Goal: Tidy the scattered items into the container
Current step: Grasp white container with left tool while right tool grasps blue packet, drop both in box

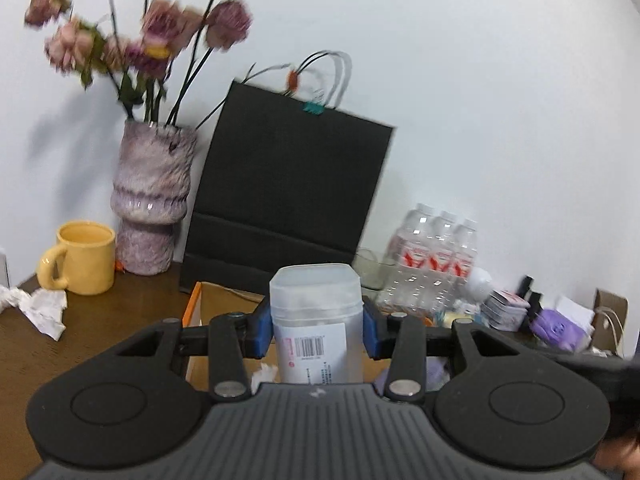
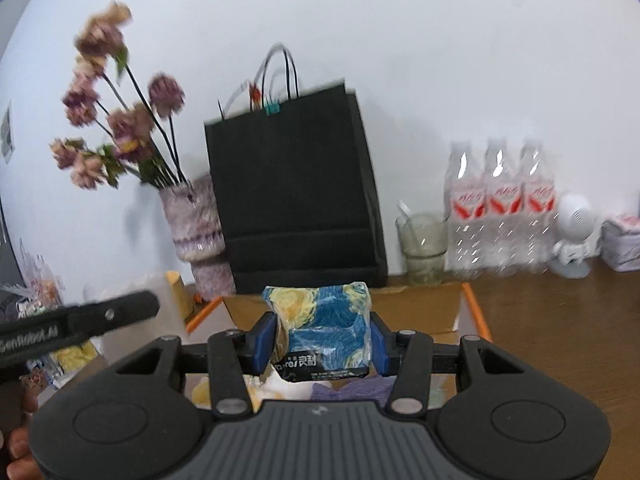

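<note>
Nearest the lens in each view is the dark gripper body. The left gripper (image 1: 318, 332) has its jaws clenched on a translucent plastic jar (image 1: 316, 320); the right gripper (image 2: 323, 342) has its jaws clenched on a blue-and-yellow tissue pack (image 2: 324, 328).

Landmark: the open cardboard box (image 1: 208, 300), orange-edged, standing on the brown surface (image 1: 100, 328) just in front of the black paper bag (image 1: 292, 176).

Tissue pack: held above the box interior. It looks light and soft; its film wrap dents under the blue pads and appears slippery, so a hold across the middle of its short sides suits it.

Jar: held upright over the box, gripped at mid-height on opposite walls, barcode label facing the camera. Judged light and stiff, with smooth walls that could slip; what it holds cannot be made out.

Box contents: white crumpled paper, something purple and something yellow lie on its floor below both held items; finer detail is hidden.

Left of the box stand a yellow mug (image 1: 82, 258) and crumpled paper (image 1: 40, 306); right of it, wrapped water bottles (image 1: 436, 256).
</note>
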`<state>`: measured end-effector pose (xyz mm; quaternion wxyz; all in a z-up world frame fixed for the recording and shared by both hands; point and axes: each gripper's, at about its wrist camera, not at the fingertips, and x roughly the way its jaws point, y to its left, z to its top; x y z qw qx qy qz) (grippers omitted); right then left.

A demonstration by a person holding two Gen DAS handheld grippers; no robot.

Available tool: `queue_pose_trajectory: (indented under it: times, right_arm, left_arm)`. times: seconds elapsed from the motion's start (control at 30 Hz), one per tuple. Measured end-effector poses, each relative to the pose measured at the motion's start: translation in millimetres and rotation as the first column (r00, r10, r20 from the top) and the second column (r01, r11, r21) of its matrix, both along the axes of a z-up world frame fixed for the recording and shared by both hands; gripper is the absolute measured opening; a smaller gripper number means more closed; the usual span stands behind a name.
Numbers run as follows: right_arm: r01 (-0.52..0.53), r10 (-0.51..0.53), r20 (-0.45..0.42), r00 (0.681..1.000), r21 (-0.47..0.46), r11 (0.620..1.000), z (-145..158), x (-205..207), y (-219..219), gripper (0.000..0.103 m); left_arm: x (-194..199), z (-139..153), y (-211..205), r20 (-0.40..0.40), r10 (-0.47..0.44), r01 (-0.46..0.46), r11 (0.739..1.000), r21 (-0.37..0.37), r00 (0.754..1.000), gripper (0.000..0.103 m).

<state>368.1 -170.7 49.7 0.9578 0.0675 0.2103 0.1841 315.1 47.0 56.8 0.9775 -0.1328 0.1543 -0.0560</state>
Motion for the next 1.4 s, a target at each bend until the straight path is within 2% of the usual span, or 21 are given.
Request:
queue_pose_trajectory:
  times: [0.1,0.37,0.43,0.47,0.5,0.53,0.57,0.6,0.73,1.4]
  right_arm:
    - [-0.005,0.004,-0.041,0.999,-0.043,0.999,-15,26,13,0.046]
    - [0.005,-0.014,-0.101,0.995,-0.088,0.996,-33,69,24,0.046]
    - [0.013,-0.024,-0.119,0.993,-0.096,0.995,-35,75,24,0.052]
    - [0.016,-0.031,-0.133,0.991,-0.107,0.994,-37,78,24,0.059]
    - [0.02,-0.037,-0.147,0.988,-0.12,0.993,-38,81,24,0.071]
    - [0.027,-0.047,-0.155,0.987,-0.126,0.992,-39,81,24,0.078]
    - [0.032,-0.053,-0.16,0.986,-0.129,0.991,-39,81,23,0.091]
    - [0.032,-0.054,-0.164,0.985,-0.133,0.991,-39,81,23,0.094]
    - [0.04,-0.066,-0.167,0.984,-0.152,0.988,-39,79,23,0.099]
    - [0.043,-0.076,-0.173,0.982,-0.188,0.981,-38,77,24,0.103]
  left_arm:
    - [28,-11,6,-0.051,-0.005,0.003,1.0,-0.027,0.999,0.043]
    - [70,-32,11,-0.128,-0.001,0.001,1.0,0.004,0.992,0.043]
    - [76,-36,11,-0.155,-0.003,0.004,1.0,0.004,0.988,0.044]
    - [78,-37,12,-0.165,-0.006,0.006,1.0,0.001,0.986,0.058]
    - [78,-37,12,-0.17,-0.006,0.006,1.0,-0.004,0.985,0.084]
    - [78,-36,12,-0.172,0.001,-0.002,1.0,-0.004,0.985,0.093]
    - [76,-34,10,-0.165,0.01,-0.009,1.0,0.006,0.986,0.1]
    - [75,-32,8,-0.157,0.013,-0.009,1.0,0.021,0.987,0.102]
    - [72,-30,2,-0.156,0.015,-0.006,0.998,0.06,0.988,0.103]
    - [74,-35,-1,-0.188,0.042,-0.022,0.994,0.104,0.981,0.103]
